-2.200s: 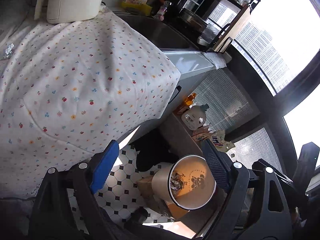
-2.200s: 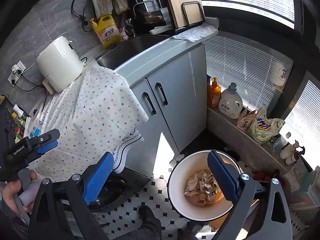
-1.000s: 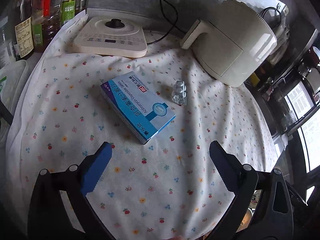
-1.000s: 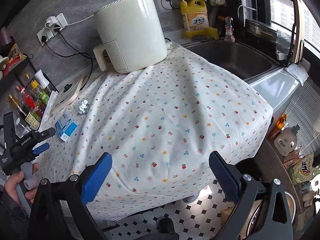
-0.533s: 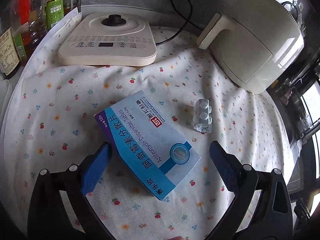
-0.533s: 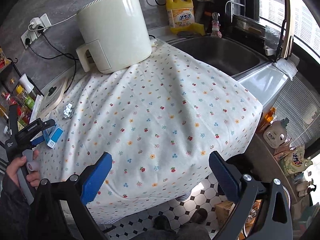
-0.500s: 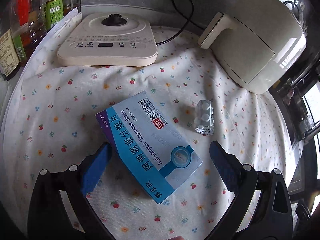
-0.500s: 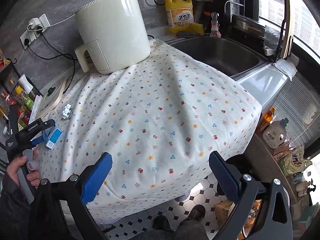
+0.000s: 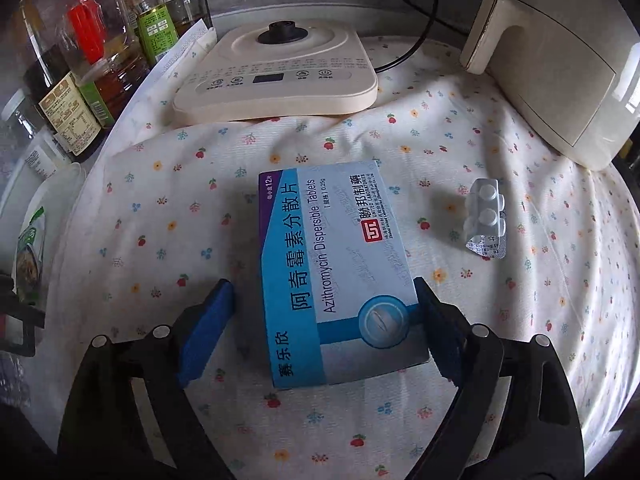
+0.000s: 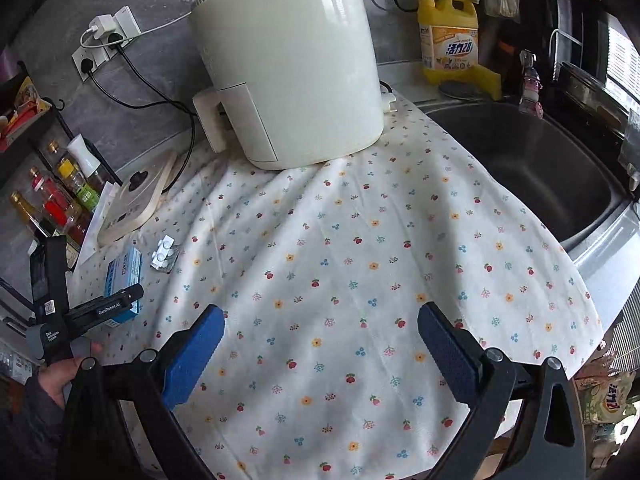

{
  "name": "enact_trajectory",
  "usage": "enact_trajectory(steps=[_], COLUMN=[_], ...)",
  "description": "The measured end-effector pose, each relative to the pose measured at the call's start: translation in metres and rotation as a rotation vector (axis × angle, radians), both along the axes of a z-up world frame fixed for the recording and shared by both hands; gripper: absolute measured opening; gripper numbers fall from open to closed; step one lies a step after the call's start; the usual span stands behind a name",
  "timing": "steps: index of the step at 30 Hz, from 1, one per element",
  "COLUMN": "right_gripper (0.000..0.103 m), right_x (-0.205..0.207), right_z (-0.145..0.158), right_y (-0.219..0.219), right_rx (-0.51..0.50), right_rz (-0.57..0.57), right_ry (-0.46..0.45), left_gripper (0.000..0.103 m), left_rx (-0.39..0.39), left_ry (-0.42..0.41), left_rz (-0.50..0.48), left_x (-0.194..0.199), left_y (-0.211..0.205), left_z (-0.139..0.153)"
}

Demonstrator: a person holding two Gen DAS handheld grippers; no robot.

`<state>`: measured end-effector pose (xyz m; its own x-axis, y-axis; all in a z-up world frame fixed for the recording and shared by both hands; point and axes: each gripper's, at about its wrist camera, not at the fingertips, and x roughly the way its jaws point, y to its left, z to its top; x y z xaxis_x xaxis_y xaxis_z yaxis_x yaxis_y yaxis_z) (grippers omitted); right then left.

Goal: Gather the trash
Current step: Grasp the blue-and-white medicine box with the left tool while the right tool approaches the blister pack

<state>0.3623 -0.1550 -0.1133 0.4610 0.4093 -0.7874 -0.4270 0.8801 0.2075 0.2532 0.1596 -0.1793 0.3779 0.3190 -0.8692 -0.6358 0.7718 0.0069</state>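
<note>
A blue and white medicine box (image 9: 336, 264) lies flat on the flowered cloth (image 9: 400, 152). My left gripper (image 9: 324, 320) is open with its jaws on either side of the box's near end; the right pad touches or nearly touches it, the left pad stands apart. A silver blister pack (image 9: 486, 220) of white pills lies to the box's right. In the right wrist view the box (image 10: 124, 272) and blister pack (image 10: 164, 254) sit at far left, with the left gripper (image 10: 120, 304) over the box. My right gripper (image 10: 320, 344) is open and empty above the cloth.
A cream induction hob (image 9: 276, 72) and a white air fryer (image 10: 288, 64) stand behind the box. Sauce bottles (image 9: 96, 52) line the left side. A dark sink (image 10: 532, 164) and a yellow detergent jug (image 10: 452, 44) lie to the right.
My left gripper has moved forward and down, so the box now sits between its jaws. My right gripper has moved closer to the counter.
</note>
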Motion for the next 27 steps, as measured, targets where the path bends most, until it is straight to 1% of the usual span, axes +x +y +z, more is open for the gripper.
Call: enact_trajectory(steps=[1,3,4,6,8,10,12,14,20,23,27], right_gripper=[0.095,0.095,0.095,0.095,0.095,0.094,0.090,0.082,0.062,0.059,0.059], right_x=[0.004,0.011,0.012,0.014,0.013,0.013,0.013,0.013,0.015,0.016,0.019], right_z=[-0.001,-0.004,-0.006,-0.009,-0.011,-0.012,-0.014,-0.018,-0.028,-0.032,-0.039], right_y=[0.009,0.027,0.038,0.057,0.077,0.094,0.112,0.127,0.166,0.179,0.195], right_rx=[0.005,0.015,0.021,0.029,0.038,0.052,0.063,0.071,0.101,0.111,0.110], right_rz=[0.029,0.088,0.121,0.186,0.250,0.307,0.361,0.406,0.507,0.543,0.573], right_ry=[0.005,0.018,0.026,0.038,0.046,0.057,0.072,0.098,0.179,0.208,0.237], left_gripper=[0.065,0.064,0.064,0.064,0.064,0.064,0.064,0.064,0.064,0.064,0.064], left_rx=[0.002,-0.042,-0.049,-0.018,-0.045,-0.032,-0.032,-0.020,-0.027,-0.024,-0.021], left_ry=[-0.001,-0.023,-0.041,-0.051,-0.099,-0.114,-0.145,-0.150,-0.173,-0.178,-0.186], left_rz=[0.013,0.037,0.051,0.076,0.099,0.124,0.143,0.164,0.225,0.256,0.294], left_x=[-0.005,-0.016,-0.023,-0.033,-0.046,-0.057,-0.069,-0.078,-0.102,-0.114,-0.127], left_y=[0.001,0.007,0.009,0.010,0.012,0.012,0.011,0.008,0.006,0.004,0.001], left_z=[0.002,0.005,0.008,0.017,0.025,0.033,0.040,0.046,0.053,0.056,0.059])
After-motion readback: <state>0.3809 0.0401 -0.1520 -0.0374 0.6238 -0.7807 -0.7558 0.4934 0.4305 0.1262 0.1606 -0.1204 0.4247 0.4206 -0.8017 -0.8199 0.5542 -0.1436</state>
